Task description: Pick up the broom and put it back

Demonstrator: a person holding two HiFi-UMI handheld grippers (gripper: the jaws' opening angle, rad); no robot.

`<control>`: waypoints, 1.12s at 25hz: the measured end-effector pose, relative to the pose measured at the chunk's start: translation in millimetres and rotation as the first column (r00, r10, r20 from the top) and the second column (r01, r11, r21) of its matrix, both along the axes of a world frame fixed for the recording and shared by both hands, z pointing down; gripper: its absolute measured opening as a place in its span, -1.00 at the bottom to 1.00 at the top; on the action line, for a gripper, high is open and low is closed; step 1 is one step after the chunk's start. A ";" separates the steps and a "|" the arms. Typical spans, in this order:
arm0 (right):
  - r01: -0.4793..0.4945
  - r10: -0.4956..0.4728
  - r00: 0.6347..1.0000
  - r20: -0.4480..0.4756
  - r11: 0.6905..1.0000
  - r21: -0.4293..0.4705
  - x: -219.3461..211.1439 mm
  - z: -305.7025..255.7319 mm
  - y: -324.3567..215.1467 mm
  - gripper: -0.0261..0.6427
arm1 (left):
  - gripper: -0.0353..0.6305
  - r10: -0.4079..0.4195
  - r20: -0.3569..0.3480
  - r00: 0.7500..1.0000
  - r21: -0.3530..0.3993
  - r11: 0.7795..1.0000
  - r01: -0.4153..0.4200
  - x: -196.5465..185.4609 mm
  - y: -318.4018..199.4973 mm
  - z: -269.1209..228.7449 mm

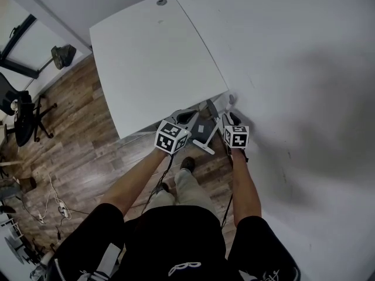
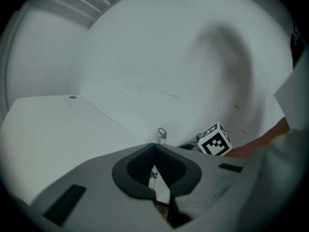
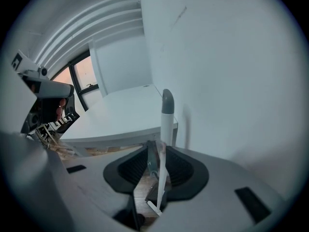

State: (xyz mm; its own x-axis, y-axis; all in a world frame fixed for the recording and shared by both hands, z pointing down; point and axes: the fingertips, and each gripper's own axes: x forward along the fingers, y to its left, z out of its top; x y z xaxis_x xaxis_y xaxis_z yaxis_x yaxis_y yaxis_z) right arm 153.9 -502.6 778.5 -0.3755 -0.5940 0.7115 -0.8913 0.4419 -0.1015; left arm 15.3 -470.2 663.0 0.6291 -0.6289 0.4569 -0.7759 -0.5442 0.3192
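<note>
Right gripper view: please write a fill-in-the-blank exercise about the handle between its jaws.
The gripper holding the broom handle is the ___ one. The handle's tip is ___ in colour. The table beyond it is ___.
Missing words: right, grey, white.

Bare forearms (image 1: 136, 183) reach down side by side — left gripper (image 2: 154, 146), just left of its twin, pinches a thin white rod (image 2: 161, 190) — right gripper (image 3: 155, 146) clamps the broom handle (image 3: 166, 117).
</note>
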 end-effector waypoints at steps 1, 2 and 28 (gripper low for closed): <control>-0.004 0.004 1.000 0.004 1.000 0.004 1.1 -2.1 4.2 -0.57 | -0.84 0.002 0.000 1.000 0.005 1.000 -0.002 -0.2 3.9 -2.0; -0.009 0.008 1.000 0.005 1.000 0.007 2.4 -4.1 8.6 -0.57 | -0.84 0.005 0.000 1.000 0.008 1.000 -0.005 -0.4 8.3 -3.8; -0.115 0.112 0.993 0.029 0.948 0.295 -21.5 -159.6 227.1 -0.82 | -0.84 0.027 -0.048 0.998 0.173 0.985 -0.018 -55.7 210.8 -105.7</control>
State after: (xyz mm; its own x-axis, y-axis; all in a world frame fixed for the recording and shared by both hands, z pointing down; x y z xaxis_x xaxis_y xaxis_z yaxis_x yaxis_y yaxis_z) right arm 132.4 -275.5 618.9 -0.3009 -0.8162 0.4932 -0.9368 0.3499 0.0075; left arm -40.4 -259.4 557.3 0.6633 -0.6809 0.3107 -0.7482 -0.6116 0.2571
